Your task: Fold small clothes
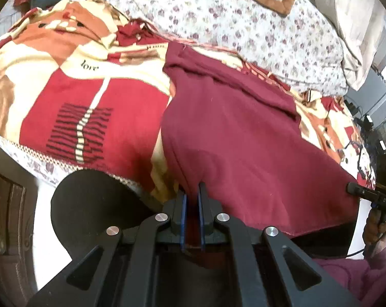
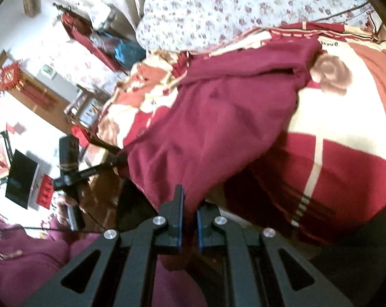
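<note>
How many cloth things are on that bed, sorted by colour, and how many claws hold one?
Maroon garment: 1
Red-and-cream patterned blanket: 1
Floral sheet: 1
Claws gripping the garment: 2, left claw and right claw
Total: 5

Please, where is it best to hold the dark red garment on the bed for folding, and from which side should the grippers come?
Hold the maroon garment by its near hem, at two spread points, coming from the bed's near edge. It lies lengthwise away over the patterned blanket, so this edge is closest and free. The left gripper and right gripper are both shut on that edge, which seems a sound grip.
</note>
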